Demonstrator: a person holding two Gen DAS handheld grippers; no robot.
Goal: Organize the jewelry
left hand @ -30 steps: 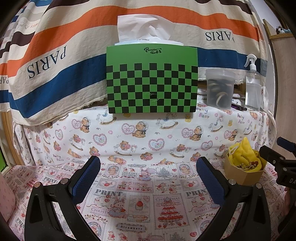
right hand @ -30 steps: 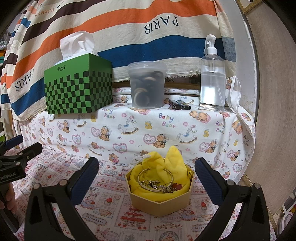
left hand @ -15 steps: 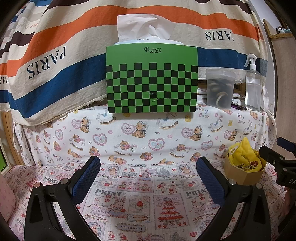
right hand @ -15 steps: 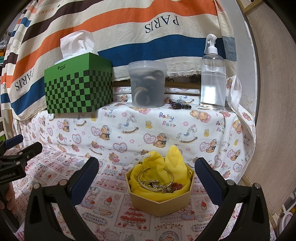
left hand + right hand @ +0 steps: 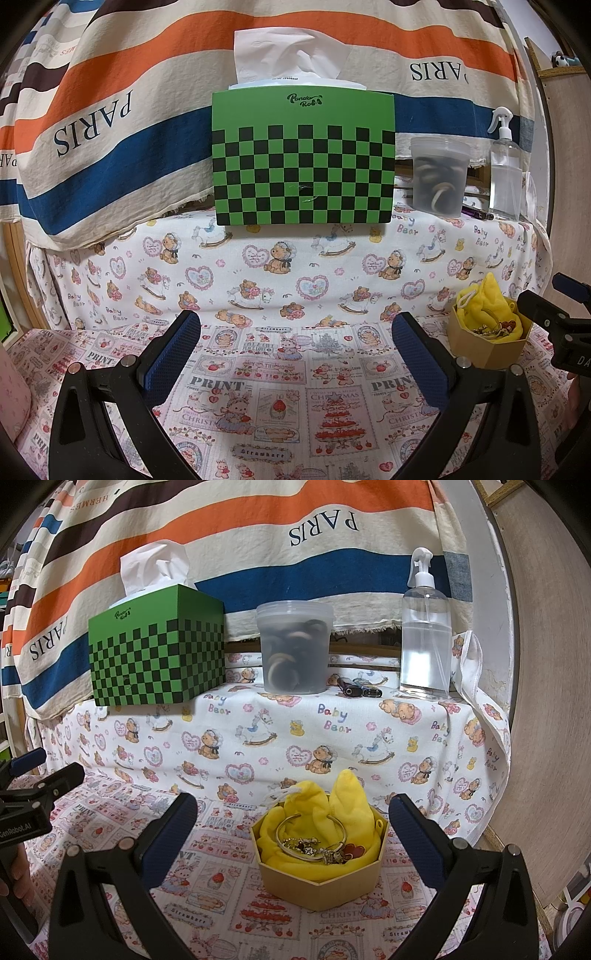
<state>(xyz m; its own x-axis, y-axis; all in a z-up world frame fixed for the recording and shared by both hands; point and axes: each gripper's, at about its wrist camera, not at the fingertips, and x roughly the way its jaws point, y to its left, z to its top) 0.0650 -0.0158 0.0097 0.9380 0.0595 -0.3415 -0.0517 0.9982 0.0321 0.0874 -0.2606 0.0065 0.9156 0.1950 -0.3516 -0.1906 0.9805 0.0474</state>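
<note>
Hovering right tool (image 5: 293, 834) agape | box (image 5: 325, 890) between fingers, untouched

1. We class this as a home, likely a bedroom corner.
2. Nursery-print cloth (image 5: 332, 720), bears and rocking horses, covers a ledge.
3. Striped "PARIS" towel (image 5: 258, 554) hangs behind.
4. On the ledge we list: tissue box (image 5: 159, 653), lidded tub (image 5: 295, 650), spray bottle (image 5: 424, 638).
5. Strawberry-print cloth (image 5: 295, 387) covers the lower surface.
</note>
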